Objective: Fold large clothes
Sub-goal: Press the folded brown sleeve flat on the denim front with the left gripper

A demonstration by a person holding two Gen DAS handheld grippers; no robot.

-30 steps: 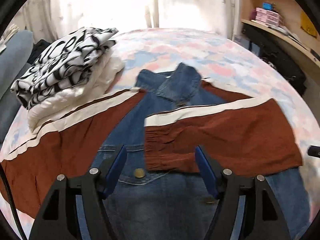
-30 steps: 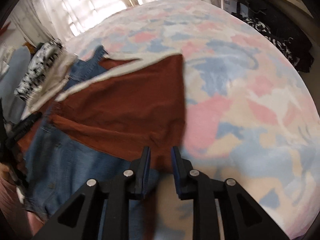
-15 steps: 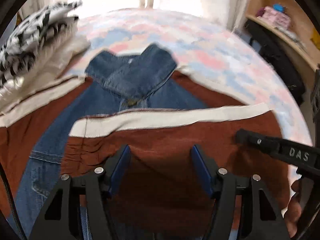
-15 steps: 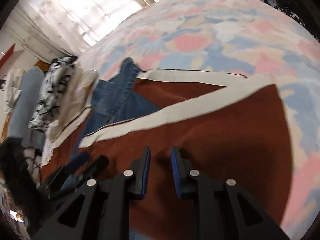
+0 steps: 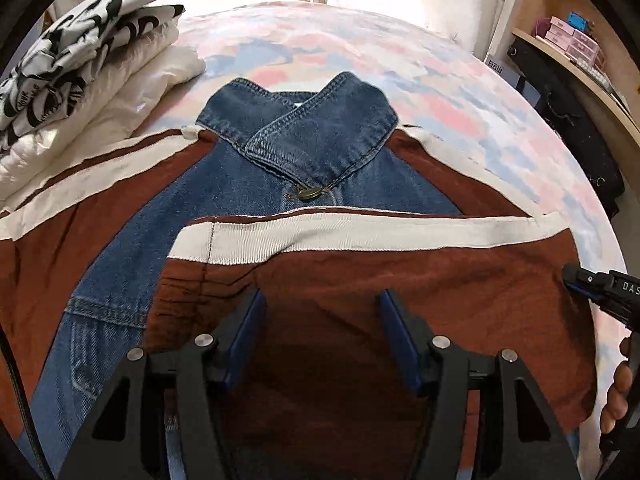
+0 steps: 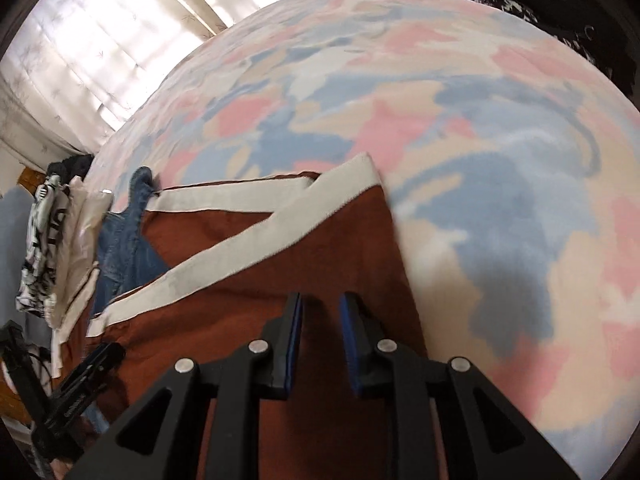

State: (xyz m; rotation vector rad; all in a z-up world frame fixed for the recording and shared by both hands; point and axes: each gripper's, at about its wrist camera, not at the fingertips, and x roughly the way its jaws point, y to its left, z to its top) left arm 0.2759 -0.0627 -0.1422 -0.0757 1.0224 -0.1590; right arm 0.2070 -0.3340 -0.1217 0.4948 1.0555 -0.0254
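Hovering over the folded-in sleeve point(image 5: 360, 280), I see my main risk as undoing the fold I mean to keep. The denim jacket point(image 5: 280, 184) lies flat and face up on the bed point(image 5: 460, 92), collar toward the curtained window; its rust-brown sleeve with the cream stripe lies crosswise over the chest, while the other sleeve point(image 5: 80, 208) is spread out flat toward the pile of folded clothes point(image 5: 80, 60).

My left gripper point(image 5: 322, 336) points steeply down at the brown cloth, its fingers point(image 5: 250, 340) standing apart and having just been closing, with nothing pinched between them that I can see. If they drag on the fabric now, I judge the cuff could slide off the chest and bunch up.

My right gripper point(image 6: 320, 340) sits near the outer fold of the same sleeve, close to the edge where cloth meets the patterned bedspread. Its fingers point(image 6: 294, 344) are nearly together with a narrow gap; brown fabric lies under them, but whether a layer is actually pinched I cannot tell. A pull from there, if it does hold a layer, could lift the shoulder and skew the jacket.

The spread sleeve ends just beside the folded pile, so swinging it carelessly could topple that stack.
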